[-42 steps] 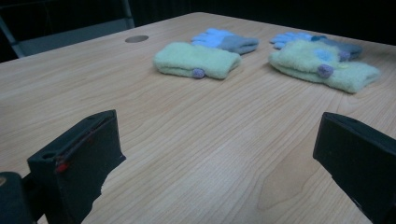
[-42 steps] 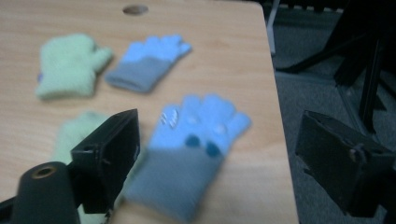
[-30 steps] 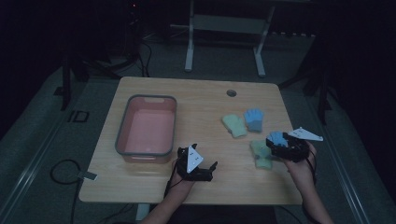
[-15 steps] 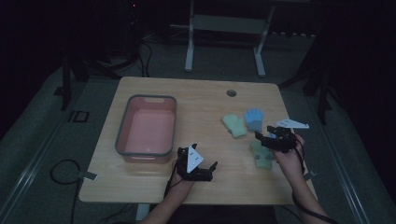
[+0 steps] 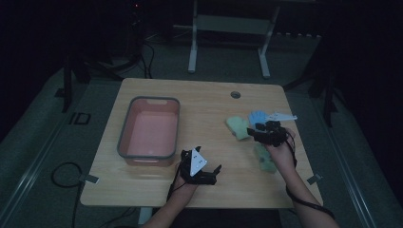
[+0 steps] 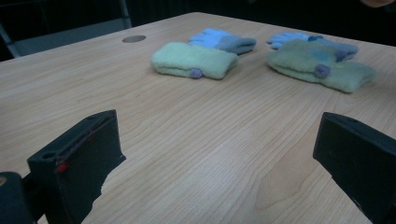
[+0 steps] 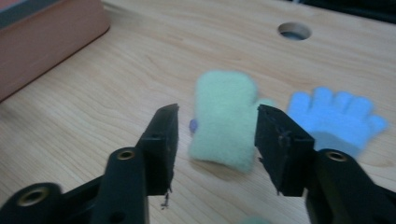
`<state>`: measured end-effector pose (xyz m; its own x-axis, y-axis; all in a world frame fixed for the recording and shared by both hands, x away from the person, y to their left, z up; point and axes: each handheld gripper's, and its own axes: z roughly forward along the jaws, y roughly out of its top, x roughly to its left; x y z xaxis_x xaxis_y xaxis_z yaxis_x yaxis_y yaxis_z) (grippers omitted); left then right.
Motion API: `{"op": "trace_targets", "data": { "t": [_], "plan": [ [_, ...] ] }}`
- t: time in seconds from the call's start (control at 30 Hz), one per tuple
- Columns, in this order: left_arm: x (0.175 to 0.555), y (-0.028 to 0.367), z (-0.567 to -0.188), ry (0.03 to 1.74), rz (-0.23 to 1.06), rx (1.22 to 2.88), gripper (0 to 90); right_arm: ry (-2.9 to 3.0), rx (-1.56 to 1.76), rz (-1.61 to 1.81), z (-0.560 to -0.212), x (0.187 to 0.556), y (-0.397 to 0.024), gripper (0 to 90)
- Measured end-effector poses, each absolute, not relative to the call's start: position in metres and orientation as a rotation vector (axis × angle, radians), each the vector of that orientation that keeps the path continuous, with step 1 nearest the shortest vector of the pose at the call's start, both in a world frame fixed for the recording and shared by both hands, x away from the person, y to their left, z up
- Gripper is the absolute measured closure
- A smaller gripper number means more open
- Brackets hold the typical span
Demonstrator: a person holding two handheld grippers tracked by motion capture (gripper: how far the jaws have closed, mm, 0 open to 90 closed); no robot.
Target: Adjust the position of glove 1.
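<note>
The right claw (image 7: 215, 144) hangs released over a pale green mitten (image 7: 224, 121), its two black jaws standing well apart with the mitten's cuff end showing between them. The main risk, as a judgement, is a shallow or off-centre pinch: the mitten is soft and lies flat on the surface (image 5: 204, 109), so jaws that close too high could catch only fluff and let it slip free. A second risk is the blue glove (image 7: 338, 116) lying just beside the mitten; a jaw drifting that way could snag its fingers and drag both together. The right gripper view is slightly blurred, so whether the jaws already touch the mitten cannot be told.

In the high view the right claw (image 5: 271, 133) sits just beside the same mitten (image 5: 237, 127), with the blue glove (image 5: 257, 117) next to it and a second green mitten (image 5: 264, 158) lying under the person's right hand and nearer the person. The pink tub (image 5: 148, 130) stands well apart, across the surface to the left.

The left claw (image 5: 202, 168) rests low at the near edge, empty and spread wide; its own view looks across bare wood toward the green mitten (image 6: 194, 59) and the other pieces farther off, none of them within its jaws.
</note>
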<state>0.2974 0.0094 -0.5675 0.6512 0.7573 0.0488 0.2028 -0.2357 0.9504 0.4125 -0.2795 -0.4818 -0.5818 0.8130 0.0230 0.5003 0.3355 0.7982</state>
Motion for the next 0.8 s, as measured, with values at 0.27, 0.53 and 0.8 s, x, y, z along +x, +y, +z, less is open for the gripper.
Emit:
{"op": "trace_targets", "data": {
  "t": [0.27,0.53,0.8],
  "plan": [
    [0.297,0.009,-0.567,0.765,0.631,1.775,1.3,2.289,1.133,1.086,-0.495,0.436,-0.265,54.1],
    [0.297,0.010,-0.567,0.770,0.624,1.772,1.3,2.334,1.184,1.063,-0.506,0.467,-0.260,60.3],
    [0.298,0.010,-0.568,0.768,0.615,1.769,1.3,2.381,1.129,0.997,-0.522,0.491,-0.251,61.8]
  ]
}}
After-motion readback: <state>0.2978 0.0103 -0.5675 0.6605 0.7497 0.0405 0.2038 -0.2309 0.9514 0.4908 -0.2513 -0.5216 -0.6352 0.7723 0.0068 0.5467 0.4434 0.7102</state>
